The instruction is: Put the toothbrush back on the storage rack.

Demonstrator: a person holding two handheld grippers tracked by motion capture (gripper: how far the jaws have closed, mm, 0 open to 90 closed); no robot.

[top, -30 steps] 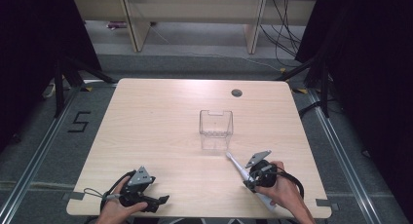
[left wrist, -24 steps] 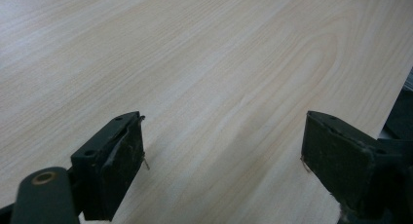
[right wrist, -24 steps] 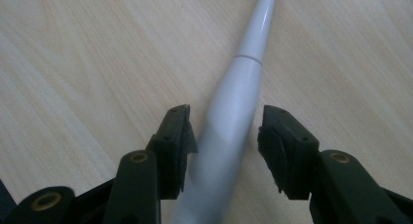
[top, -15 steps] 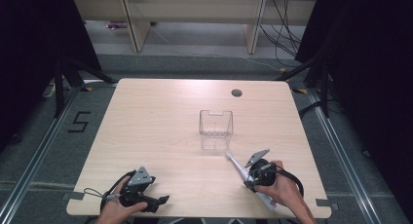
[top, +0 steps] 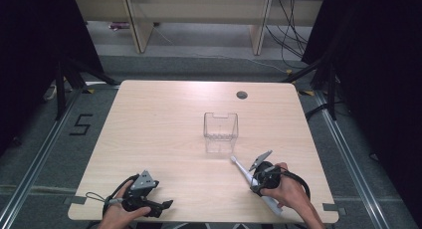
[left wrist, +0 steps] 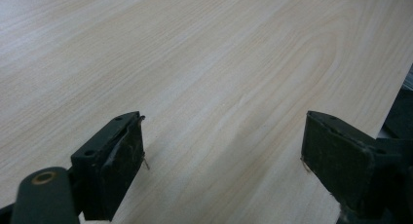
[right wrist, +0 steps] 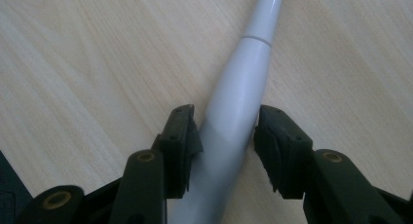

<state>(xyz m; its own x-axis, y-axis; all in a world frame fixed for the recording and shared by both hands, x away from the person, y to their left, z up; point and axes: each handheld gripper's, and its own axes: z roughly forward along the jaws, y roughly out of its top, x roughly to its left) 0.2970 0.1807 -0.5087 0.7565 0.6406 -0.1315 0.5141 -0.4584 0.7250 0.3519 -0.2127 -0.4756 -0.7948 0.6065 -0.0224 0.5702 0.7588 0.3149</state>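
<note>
1. From the high view, I see the pale wood-grain table (top: 164, 139) with both of the person's hands at its near edge, one gripper in each.

2. The right gripper (right wrist: 226, 131) sits over a white electric toothbrush with a slim neck and thick rounded handle (right wrist: 234, 117); in the right gripper view its two black jaws stand on either side of the handle, the pads touching or all but touching the plastic. The jaws have just been closing, with the handle between them.

3. I read the right gripper as pinching the toothbrush handle, which lies on the tabletop.

4. In the high view the toothbrush (top: 240, 168) lies slanted at the table's near right, its head end pointing up and left towards a clear plastic open-topped box (top: 220, 132), near it but apart; its butt end shows below the person's right hand (top: 286, 189).

5. The right gripper (top: 256, 181) crosses the toothbrush about midway along its length.

6. The left gripper (left wrist: 224, 141) has its jaws spread wide in the left gripper view, with bare wood between them.

7. In the high view the left gripper (top: 166, 205) rests low at the near left edge in the person's left hand (top: 122, 211), well apart from the toothbrush and the box.

8. A small dark round hole (top: 242, 95) marks the table's far side, beyond the box.
</note>
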